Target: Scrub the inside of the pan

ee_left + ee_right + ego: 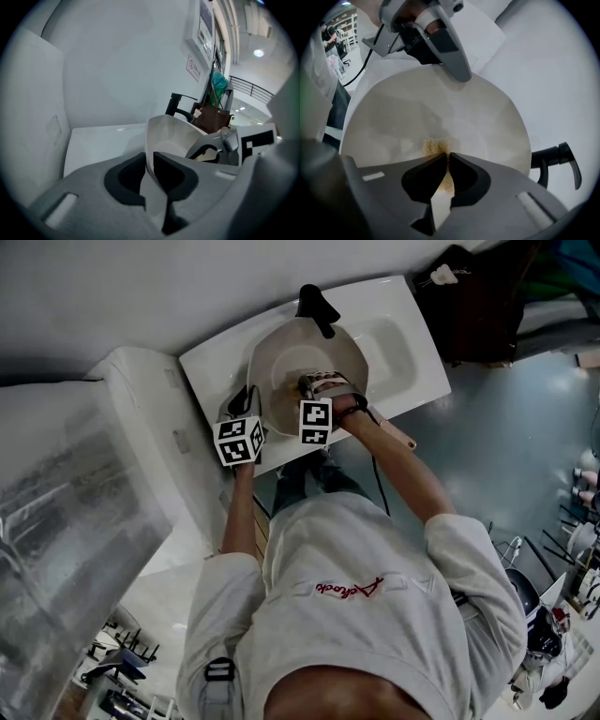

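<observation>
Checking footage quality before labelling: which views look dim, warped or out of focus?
Head view: dim and grey, edges bowed. Left gripper view: dark round vignette, the left gripper soft up close. Right gripper view: same fisheye vignette; the cream round pan evenly lit, the yellowish scrub pad fuzzy.

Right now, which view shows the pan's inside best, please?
The right gripper view: it looks into the pan past the scrubber. The head view shows it small, partly behind the right gripper; the left gripper view shows mostly the rim the left gripper clamps.
</observation>
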A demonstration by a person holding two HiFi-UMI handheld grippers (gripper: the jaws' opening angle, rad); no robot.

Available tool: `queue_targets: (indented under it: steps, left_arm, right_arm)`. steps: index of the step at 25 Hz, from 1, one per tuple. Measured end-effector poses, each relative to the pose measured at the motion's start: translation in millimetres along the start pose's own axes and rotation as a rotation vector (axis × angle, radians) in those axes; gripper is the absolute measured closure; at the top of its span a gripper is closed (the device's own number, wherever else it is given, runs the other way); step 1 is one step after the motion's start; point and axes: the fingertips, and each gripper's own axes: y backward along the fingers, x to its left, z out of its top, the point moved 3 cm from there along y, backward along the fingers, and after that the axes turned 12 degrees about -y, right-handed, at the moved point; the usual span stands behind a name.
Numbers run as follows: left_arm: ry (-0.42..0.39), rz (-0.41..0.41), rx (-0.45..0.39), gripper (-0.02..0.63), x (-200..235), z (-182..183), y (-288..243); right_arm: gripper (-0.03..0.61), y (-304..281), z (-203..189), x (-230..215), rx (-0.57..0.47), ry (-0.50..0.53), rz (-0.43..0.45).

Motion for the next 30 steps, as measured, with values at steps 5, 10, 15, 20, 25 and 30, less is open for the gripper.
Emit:
queue_targets:
  steps: [5, 10, 15, 20, 25, 30]
  left_arm:
    - [0.004, 0.003, -0.002, 0.558, 0.1, -0.4, -0.3]
    - [0.004, 0.002, -0.001, 0.558, -0.2, -0.1, 0.0]
    - [0.005, 0.002, 0.003, 0.560, 0.7, -0.9, -0.8]
    - [0.005, 0.000, 0.007, 0.561, 1.7, -1.8, -1.7]
    - [0.001, 0.000, 0.010, 0.561, 2.1, -2.5, -2.5]
    - [0.000, -0.002, 0.012, 0.563, 1.7, -2.9, -3.0]
  right_arm:
    - [0.549, -1.3, 22.5, 19.9, -0.028, 0.020, 0.039]
    - [0.549, -7.5, 25.7, 32.2, -0.014, 0.037, 0.058]
    - [0.549, -13.0, 18.4, 34.6, 0.013, 0.065, 0.056]
    - [0.549, -13.4, 7.5, 38.4, 0.023, 0.090, 0.059]
    - [0.549, -13.1, -14.0, 39.2, 0.061, 0.114, 0.061]
    - [0.549, -11.8, -36.7, 32.9, 0.096, 0.105, 0.055]
